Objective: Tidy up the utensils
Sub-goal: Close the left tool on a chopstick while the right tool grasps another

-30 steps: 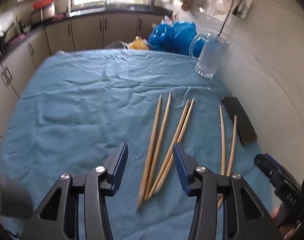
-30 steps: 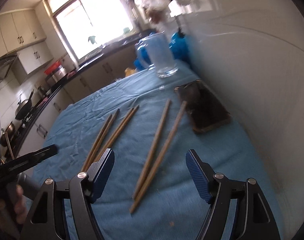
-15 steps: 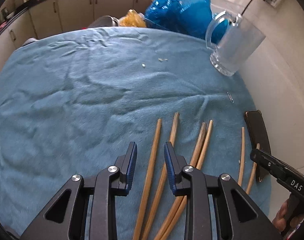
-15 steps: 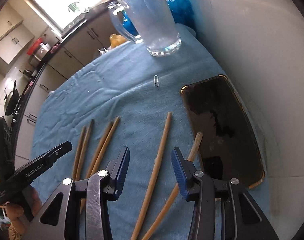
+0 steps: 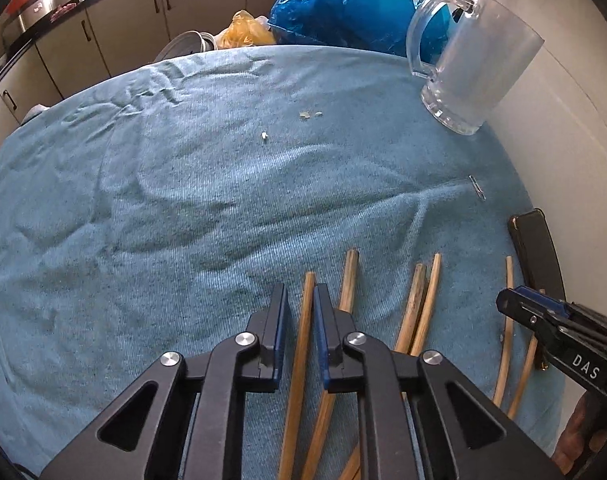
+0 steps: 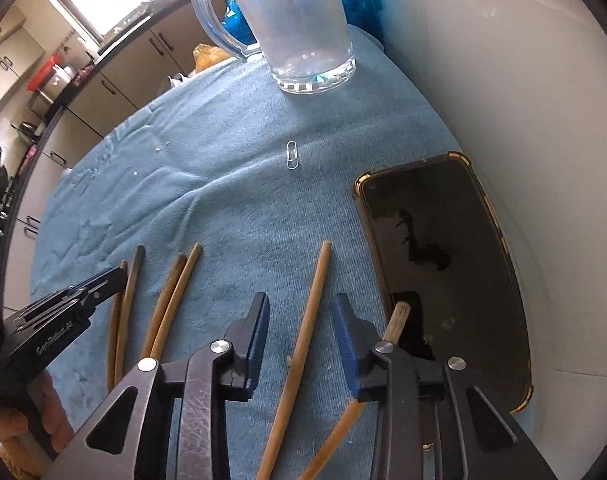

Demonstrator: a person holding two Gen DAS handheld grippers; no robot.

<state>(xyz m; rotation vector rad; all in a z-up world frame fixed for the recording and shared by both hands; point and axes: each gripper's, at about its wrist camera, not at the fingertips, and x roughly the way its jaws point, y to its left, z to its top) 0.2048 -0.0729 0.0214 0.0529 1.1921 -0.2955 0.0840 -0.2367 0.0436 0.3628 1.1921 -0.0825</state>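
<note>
Several wooden chopsticks lie on the blue cloth [image 5: 183, 184]. My left gripper [image 5: 299, 294] straddles the leftmost chopstick [image 5: 301, 344]; its jaws are nearly closed on it, and the stick still rests on the cloth. Another chopstick [image 5: 348, 280] lies just right of it, then a pair [image 5: 421, 304]. My right gripper [image 6: 301, 312] is open around a chopstick [image 6: 307, 320] with a gap on both sides. A second chopstick [image 6: 397, 320] passes under its right finger, tip against the phone. A clear glass mug [image 6: 299, 20] stands at the back; it also shows in the left wrist view [image 5: 475, 76].
A black phone [image 6: 443, 260] lies by the white wall [image 6: 503, 80] on the right. A paperclip [image 6: 291, 155] lies on the cloth before the mug. Blue plastic bags [image 5: 343, 4] sit behind the table. Kitchen cabinets [image 5: 123, 28] run along the back.
Both grippers dropped toward the cloth and moved forward over the chopsticks. The left jaws narrowed from wide open to nearly closed around one chopstick. The right jaws narrowed too but stay open.
</note>
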